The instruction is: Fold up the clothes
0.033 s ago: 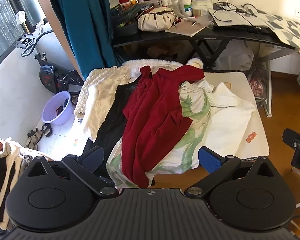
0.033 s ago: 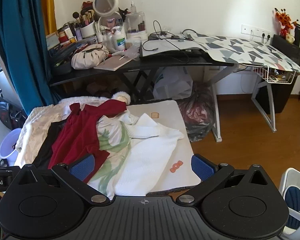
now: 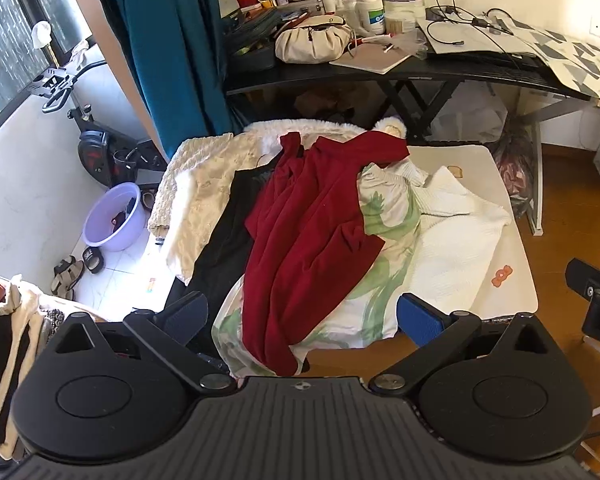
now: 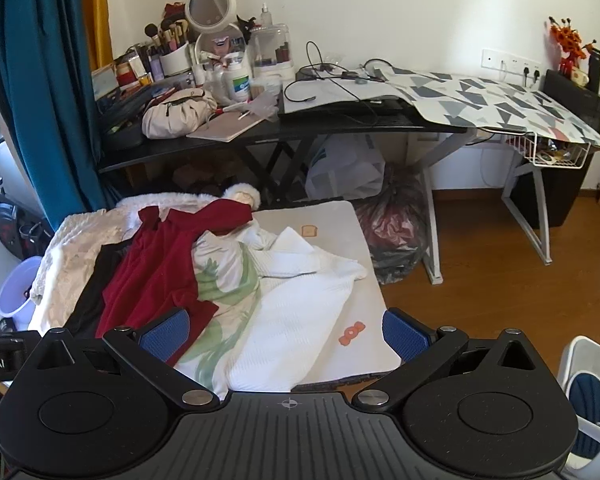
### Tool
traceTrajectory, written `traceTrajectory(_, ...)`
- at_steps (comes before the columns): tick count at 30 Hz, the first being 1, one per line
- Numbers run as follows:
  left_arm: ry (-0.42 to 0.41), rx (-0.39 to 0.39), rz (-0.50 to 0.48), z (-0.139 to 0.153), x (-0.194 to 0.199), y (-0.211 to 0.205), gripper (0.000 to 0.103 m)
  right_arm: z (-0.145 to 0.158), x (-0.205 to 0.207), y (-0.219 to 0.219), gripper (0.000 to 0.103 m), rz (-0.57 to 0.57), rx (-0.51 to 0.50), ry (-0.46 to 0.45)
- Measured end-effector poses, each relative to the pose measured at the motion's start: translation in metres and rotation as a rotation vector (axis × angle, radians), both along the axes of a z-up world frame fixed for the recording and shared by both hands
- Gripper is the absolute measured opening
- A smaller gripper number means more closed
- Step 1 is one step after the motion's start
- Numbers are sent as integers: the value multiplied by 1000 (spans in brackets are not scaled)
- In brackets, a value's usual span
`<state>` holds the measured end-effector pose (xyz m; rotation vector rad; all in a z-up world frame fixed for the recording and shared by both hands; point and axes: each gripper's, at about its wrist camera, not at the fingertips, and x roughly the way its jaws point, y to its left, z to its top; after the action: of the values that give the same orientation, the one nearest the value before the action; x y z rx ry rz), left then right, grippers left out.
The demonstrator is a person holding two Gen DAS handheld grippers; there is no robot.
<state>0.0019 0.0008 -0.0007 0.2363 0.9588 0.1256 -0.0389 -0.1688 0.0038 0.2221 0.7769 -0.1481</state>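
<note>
On the table, black garment mostly buried, both jaws spread, empty.

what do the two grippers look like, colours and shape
Both match: the left gripper and right gripper have a black ribbed body, two round black housings, angled black arms with silver pivot screws, and blue textured pads. A small crosshair mark sits at the body's centre. No sleeves or hands show.

White table: heaped clothes, maybe overhanging.

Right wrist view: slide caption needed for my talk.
Open right gripper above unfolded clothes: red garment, white knit top, on the table.
</note>
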Motion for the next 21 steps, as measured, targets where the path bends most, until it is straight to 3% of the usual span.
traceTrajectory(7, 39, -64, 2, -2, 7, 3, 103, 1, -2, -3, 102, -19, -2, 12)
traceTrajectory(21, 41, -80, 47, -12, -1, 20, 103, 0, 5, 8, 102, 4, 10, -2)
